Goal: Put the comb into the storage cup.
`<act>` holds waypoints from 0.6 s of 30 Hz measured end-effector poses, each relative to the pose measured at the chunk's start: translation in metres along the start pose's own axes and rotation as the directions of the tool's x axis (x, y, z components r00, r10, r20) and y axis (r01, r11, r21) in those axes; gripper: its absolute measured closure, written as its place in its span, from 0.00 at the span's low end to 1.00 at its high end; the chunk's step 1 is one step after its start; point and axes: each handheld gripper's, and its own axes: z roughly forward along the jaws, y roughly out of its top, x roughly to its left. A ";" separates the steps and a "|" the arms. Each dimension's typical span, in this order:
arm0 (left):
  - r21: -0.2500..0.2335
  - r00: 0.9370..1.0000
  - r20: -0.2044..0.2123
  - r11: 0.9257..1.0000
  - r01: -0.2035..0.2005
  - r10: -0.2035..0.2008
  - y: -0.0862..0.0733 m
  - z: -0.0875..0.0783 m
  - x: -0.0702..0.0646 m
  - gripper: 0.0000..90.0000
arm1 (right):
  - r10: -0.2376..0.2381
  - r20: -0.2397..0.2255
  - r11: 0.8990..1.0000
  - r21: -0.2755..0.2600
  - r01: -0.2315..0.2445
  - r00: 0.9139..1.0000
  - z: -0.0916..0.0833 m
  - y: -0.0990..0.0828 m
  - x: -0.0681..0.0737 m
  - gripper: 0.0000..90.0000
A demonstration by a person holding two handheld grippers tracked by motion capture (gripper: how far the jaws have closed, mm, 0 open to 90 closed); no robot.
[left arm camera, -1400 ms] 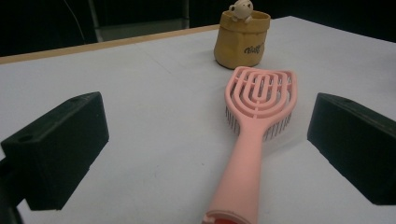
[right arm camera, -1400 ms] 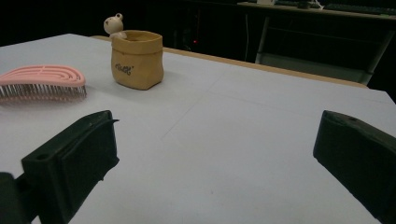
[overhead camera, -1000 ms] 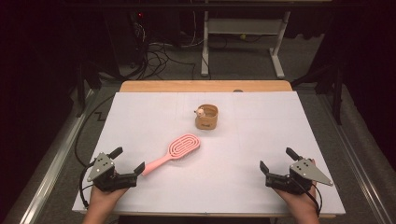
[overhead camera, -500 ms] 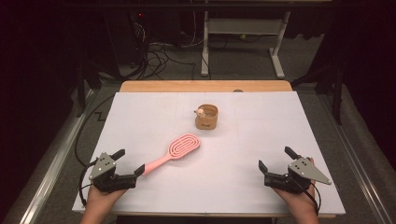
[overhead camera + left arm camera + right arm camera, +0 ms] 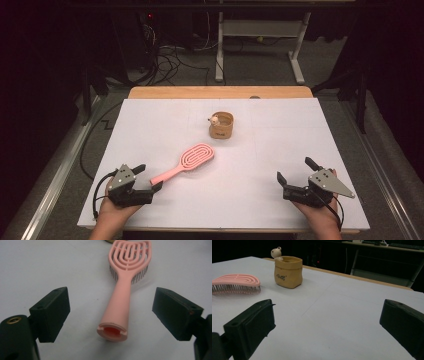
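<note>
A pink hairbrush (image 5: 192, 157) lies on the white table (image 5: 280, 130), its handle pointing at my left gripper (image 5: 150, 177). In the left gripper view the handle's end (image 5: 112, 331) lies between the two black jaws, with a clear gap on each side. These jaws have just been closing and the pads do not touch the handle. My right gripper (image 5: 295, 170) rests near the front right edge, open, with nothing between its fingers (image 5: 252, 325). A tan pouch-shaped cup with a small bear figure (image 5: 221, 126) stands upright beyond the brush.
The table's wooden far edge (image 5: 220, 92) borders a dark floor with cables and a desk frame. From the right gripper view the cup (image 5: 288, 271) and the brush head (image 5: 235, 281) stand far to the left, with bare white table ahead.
The left gripper's jaws stand a little narrower around the brush handle than before. Both hands, the brush and the cup have kept their places.
</note>
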 end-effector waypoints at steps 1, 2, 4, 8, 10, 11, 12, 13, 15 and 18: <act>0.016 1.000 0.004 1.000 -0.007 0.007 0.000 0.003 -0.001 0.18 | 0.000 0.000 1.000 0.002 0.000 1.000 0.000 0.000 0.001 0.01; 0.027 1.000 0.003 1.000 -0.010 0.010 0.001 0.005 -0.001 0.18 | 0.000 0.000 1.000 0.002 0.000 1.000 0.000 0.000 0.001 0.01; 0.049 1.000 0.014 0.999 -0.012 0.012 0.002 0.009 -0.001 0.20 | 0.002 0.001 1.000 0.002 -0.002 1.000 0.000 0.000 0.001 0.01; 0.086 0.999 0.050 0.996 0.017 -0.021 0.007 0.018 -0.001 0.24 | 0.002 0.000 1.000 0.005 -0.002 1.000 0.000 0.000 0.001 0.00; 0.114 0.999 0.050 0.993 0.009 -0.015 0.009 0.022 -0.001 0.28 | 0.001 -0.002 1.000 0.007 -0.001 1.000 0.001 -0.001 0.002 0.01; 0.125 0.999 0.051 0.992 0.009 -0.015 0.009 0.024 -0.002 0.29 | -0.002 -0.003 1.000 0.008 0.002 1.000 0.001 -0.001 0.002 0.01; 0.134 0.998 0.053 0.991 0.006 -0.013 0.009 0.025 -0.001 0.33 | -0.004 -0.006 1.000 0.010 0.004 1.000 0.001 -0.001 0.003 0.01; 0.148 0.999 0.048 0.989 0.006 -0.013 0.009 0.026 -0.001 0.34 | -0.005 -0.008 1.000 0.010 0.005 1.000 0.001 -0.001 0.003 0.01; 0.159 0.999 0.050 0.987 0.010 -0.018 0.009 0.027 -0.001 0.37 | -0.005 -0.011 1.000 0.012 0.005 1.000 0.001 -0.001 0.004 0.01; 0.162 0.999 0.047 0.987 -0.003 -0.005 0.008 0.028 0.000 0.46 | -0.009 -0.012 1.000 0.013 0.009 1.000 0.002 -0.001 0.004 0.01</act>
